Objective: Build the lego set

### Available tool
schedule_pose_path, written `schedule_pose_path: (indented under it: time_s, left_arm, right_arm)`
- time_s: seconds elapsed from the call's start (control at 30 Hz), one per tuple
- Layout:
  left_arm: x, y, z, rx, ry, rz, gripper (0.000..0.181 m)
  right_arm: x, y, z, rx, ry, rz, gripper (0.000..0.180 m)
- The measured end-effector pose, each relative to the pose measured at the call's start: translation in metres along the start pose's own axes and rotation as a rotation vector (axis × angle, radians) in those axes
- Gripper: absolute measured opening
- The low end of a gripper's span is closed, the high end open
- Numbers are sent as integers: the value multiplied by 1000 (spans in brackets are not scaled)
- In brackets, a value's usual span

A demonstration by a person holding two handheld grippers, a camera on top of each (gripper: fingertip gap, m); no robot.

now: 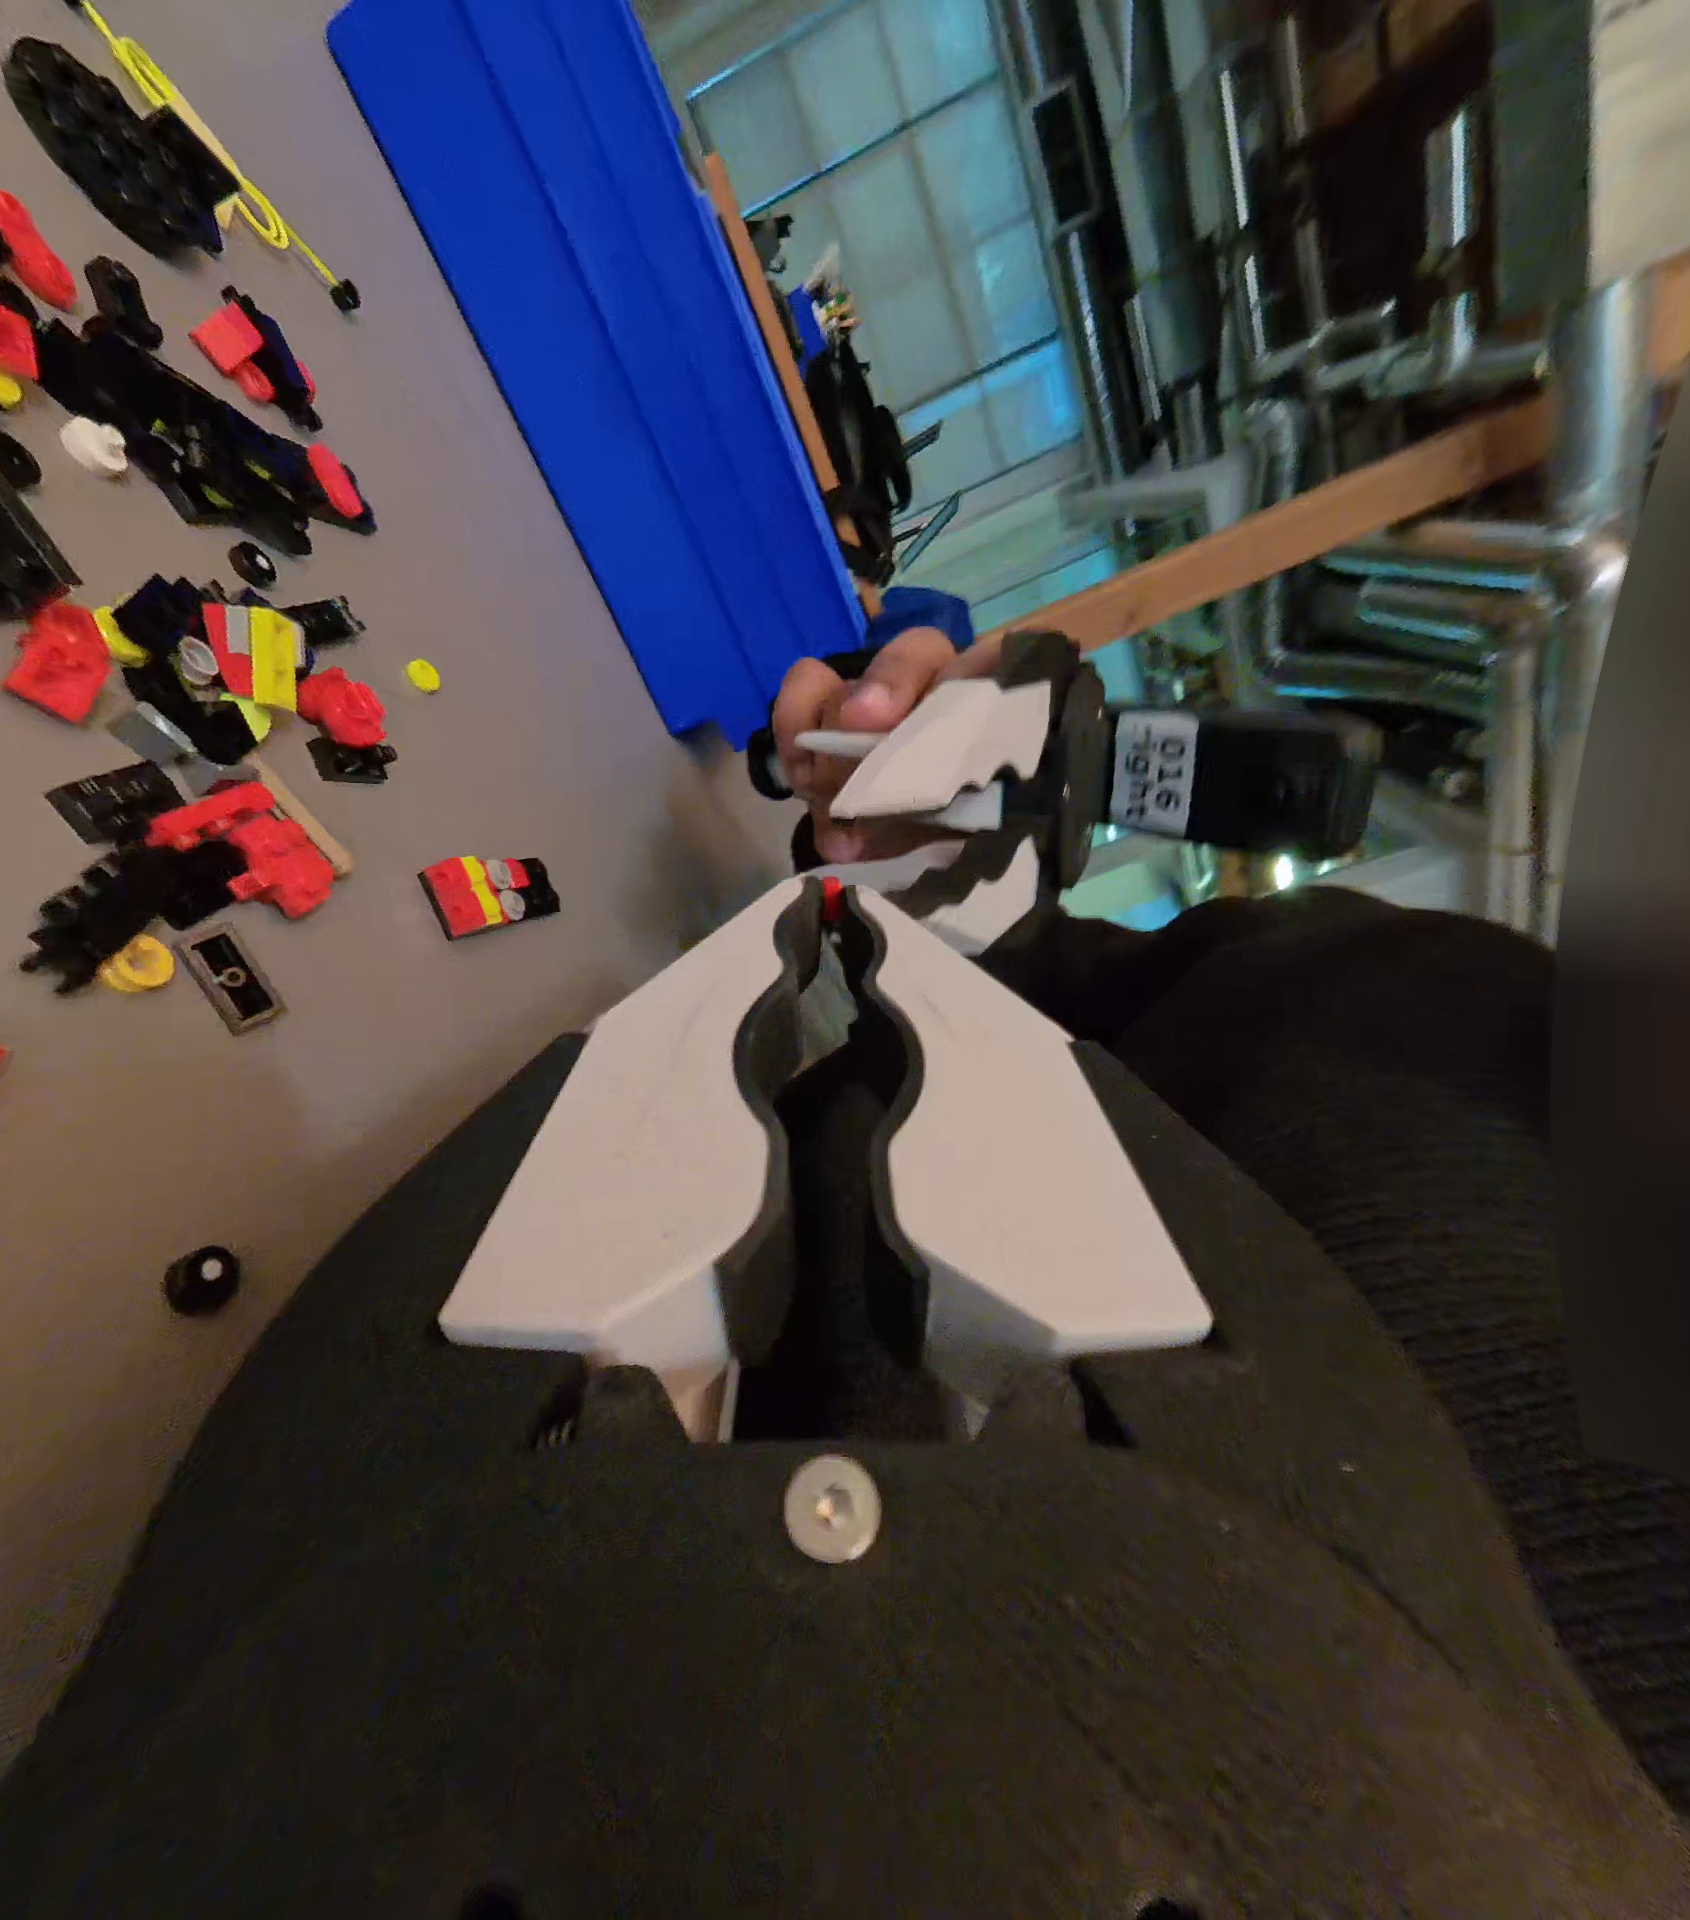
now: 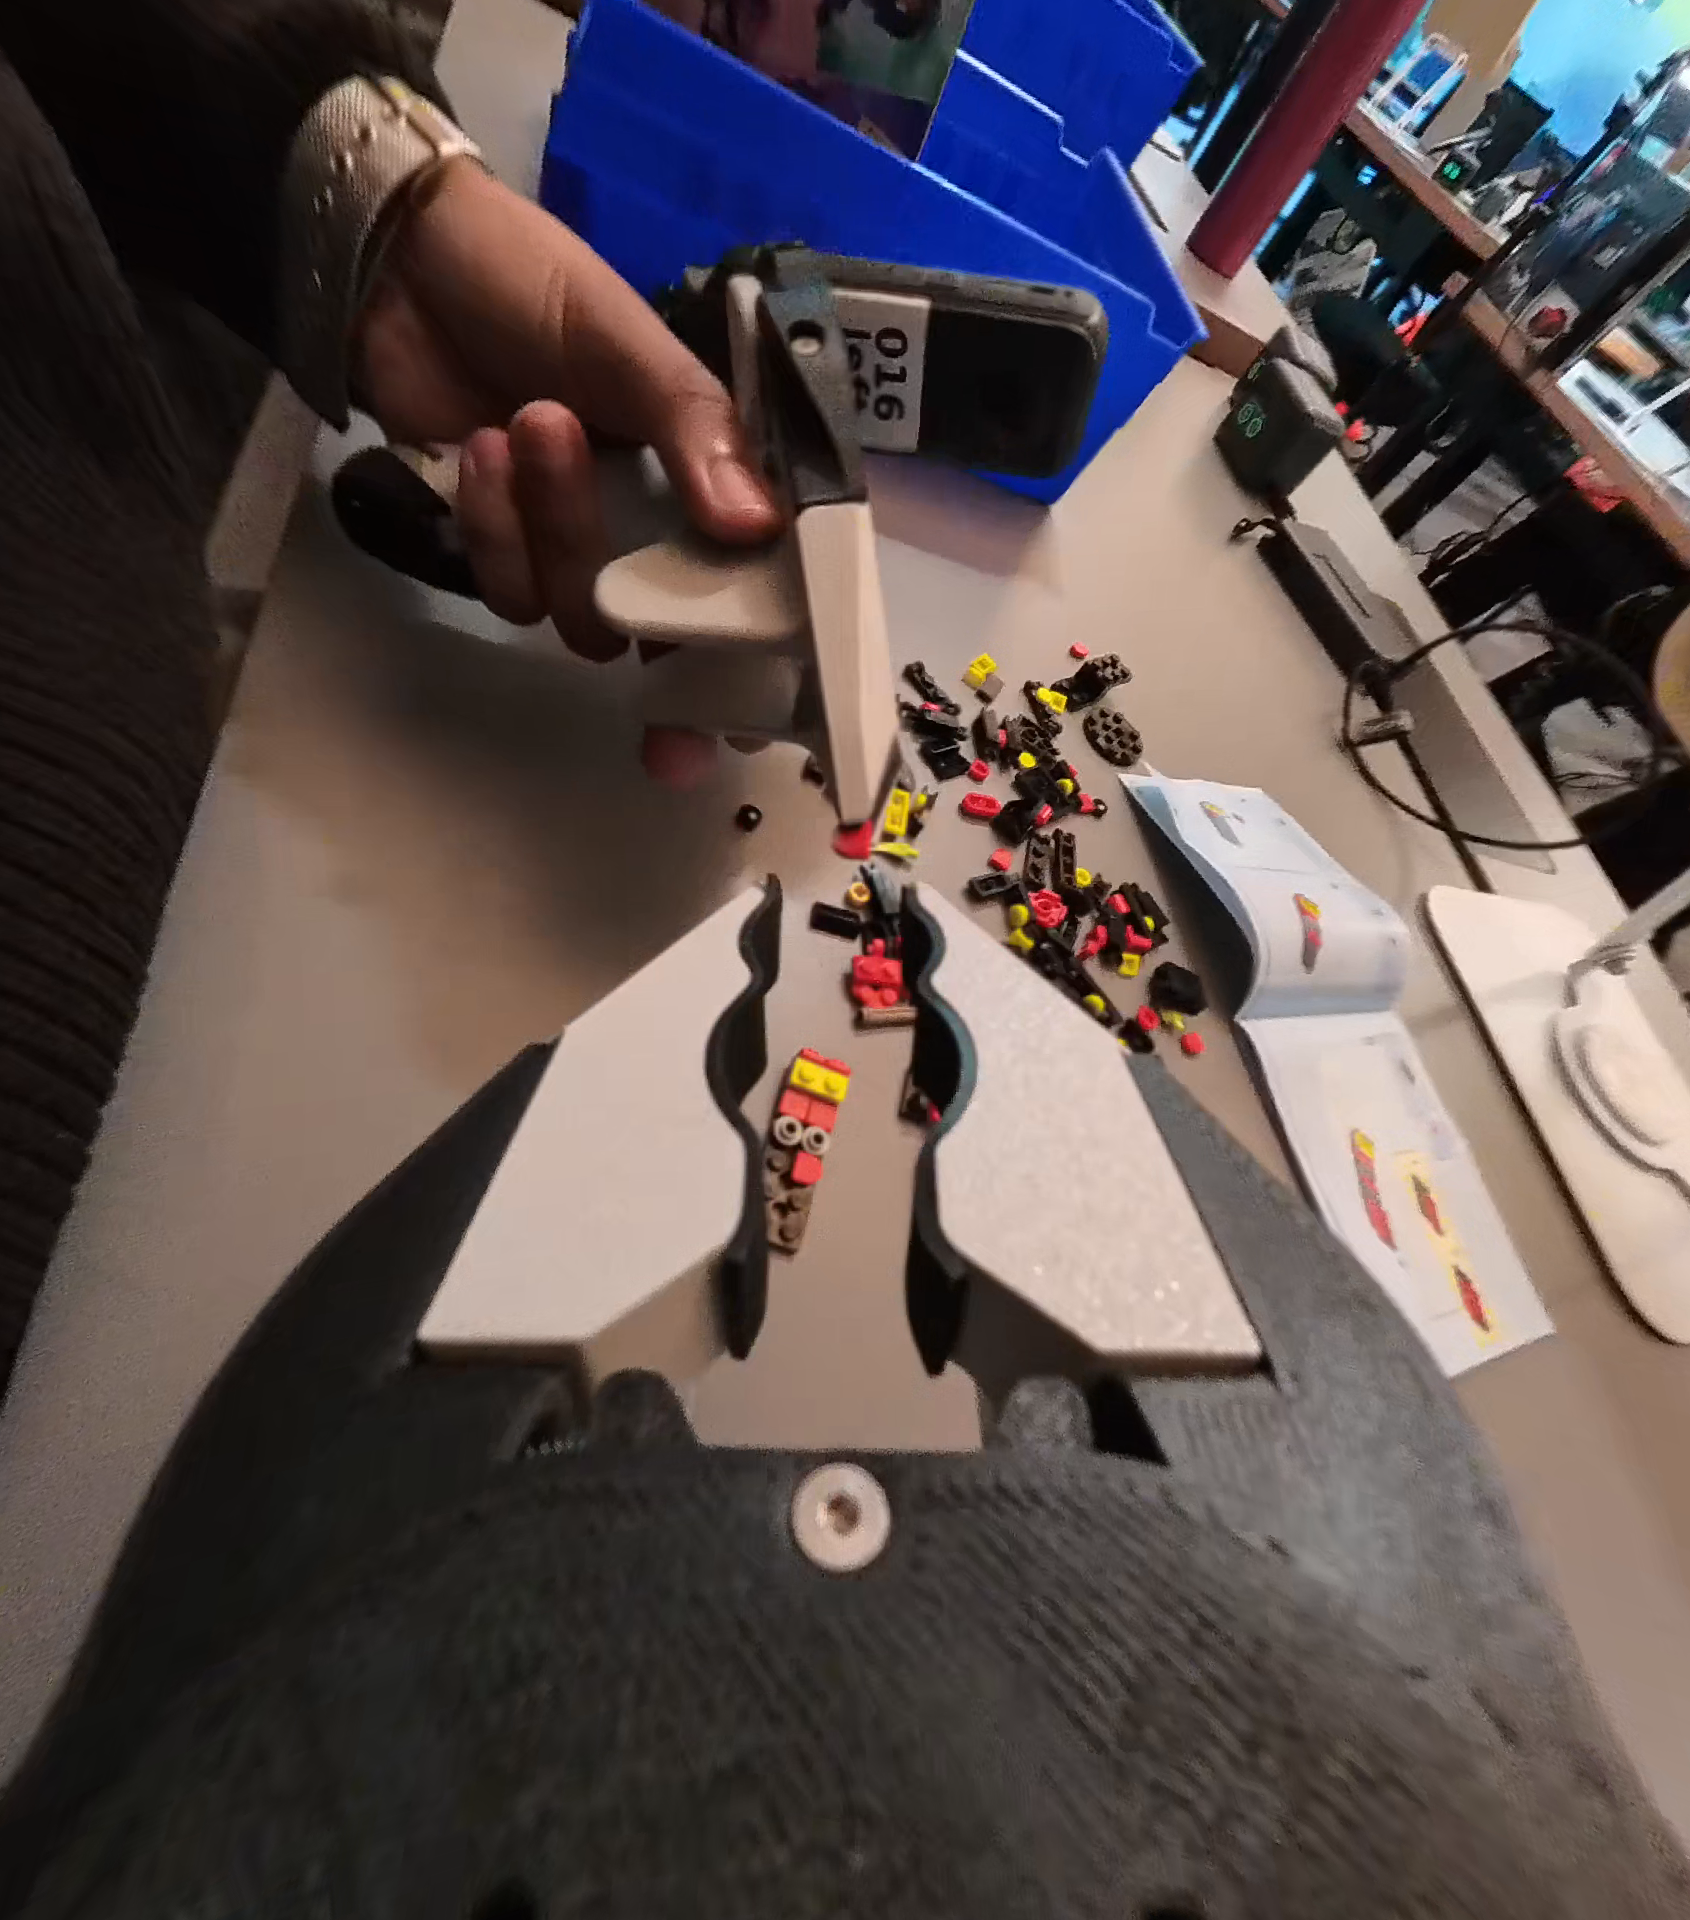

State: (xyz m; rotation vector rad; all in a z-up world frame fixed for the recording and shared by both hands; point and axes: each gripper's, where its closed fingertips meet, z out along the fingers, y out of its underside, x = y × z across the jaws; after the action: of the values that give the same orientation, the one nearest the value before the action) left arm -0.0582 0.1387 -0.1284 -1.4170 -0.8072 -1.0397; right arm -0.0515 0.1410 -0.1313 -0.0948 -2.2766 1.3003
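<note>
Holding the left gripper (image 2: 856,821) tilted steeply down, we pinch a small red piece (image 2: 853,840) at the table (image 2: 425,935). Our right gripper (image 2: 841,914) hangs wide, empty, over a red-yellow assembly (image 2: 805,1117). Bare table lies leftward; loose bricks (image 2: 1049,831) crowd the right.

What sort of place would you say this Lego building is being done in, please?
Probably a workshop or lab rather than a home. Blue storage bins stand on a grey worktable, more benches with cables and electronics run behind, and metal ducting shows overhead.
</note>
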Motion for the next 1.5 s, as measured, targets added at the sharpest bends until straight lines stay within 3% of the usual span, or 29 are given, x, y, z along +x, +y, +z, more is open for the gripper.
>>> schedule_pose_path:
  time_s: [0.47, 0.73, 1.07, 1.5]
  left_arm:
    - [4, 3, 5, 2, 46, -54, 0]
    - [7, 1, 3, 7, 53, -35, 0]
    - [6, 0, 2, 13, 50, -35, 0]
    - [-1, 0, 5, 23, 27, -60, 0]
  right_arm:
    - [6, -5, -1, 1, 58, -9, 11]
    - [42, 2, -18, 41, 254, 57, 5]
    - [31, 6, -11, 71, 142, 147, 11]
    - [3, -3, 2, 59, 56, 49, 10]
